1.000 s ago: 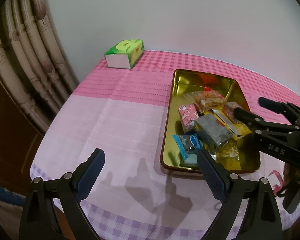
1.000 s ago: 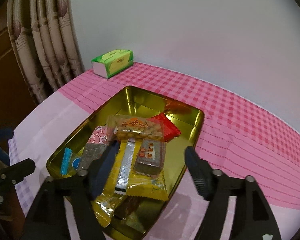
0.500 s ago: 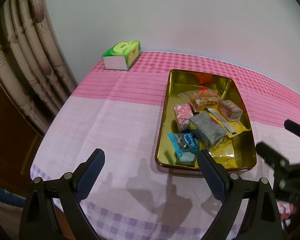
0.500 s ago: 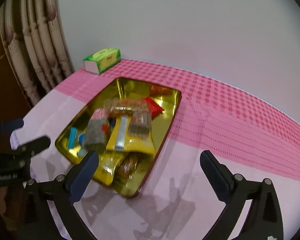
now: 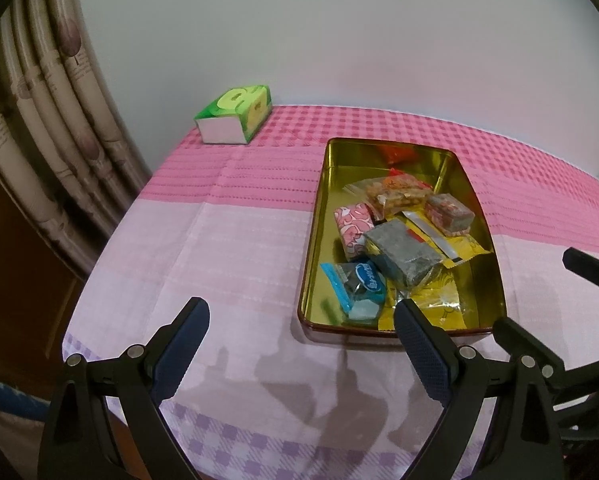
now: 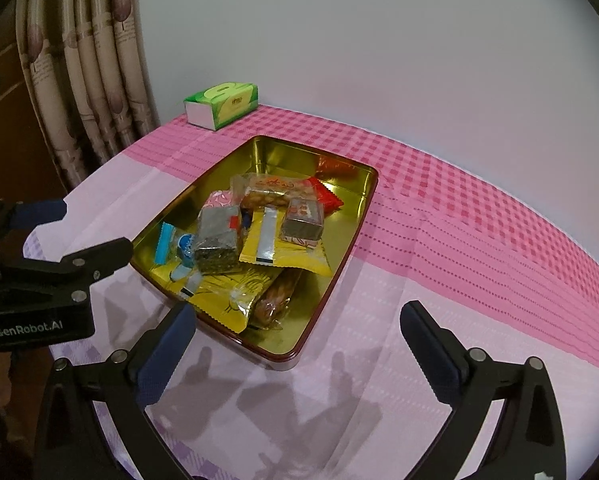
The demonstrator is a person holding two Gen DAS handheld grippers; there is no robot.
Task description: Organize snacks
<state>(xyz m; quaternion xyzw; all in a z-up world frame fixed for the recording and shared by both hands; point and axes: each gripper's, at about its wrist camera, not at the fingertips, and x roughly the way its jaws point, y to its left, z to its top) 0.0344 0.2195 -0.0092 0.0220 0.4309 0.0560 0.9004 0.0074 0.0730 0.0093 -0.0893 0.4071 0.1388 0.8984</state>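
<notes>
Printing on the snack packets point(image 6: 259, 236) in the gold tin point(image 6: 363, 200) is too small to read. A red packet point(image 5: 397, 155) at the far end, well beyond the fingers point(image 5: 419, 344), is half hidden by other packets. The surface point(image 6: 439, 320) is cut off behind the fingers.

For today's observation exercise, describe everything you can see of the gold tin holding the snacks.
The gold tin is a shallow rectangular tray of shiny, mirror-like metal with rounded corners and a dark red outer rim. It lies flat and lidless on the pink checked tablecloth, holding a loose heap of wrapped snacks. No gripper touches it.
</notes>
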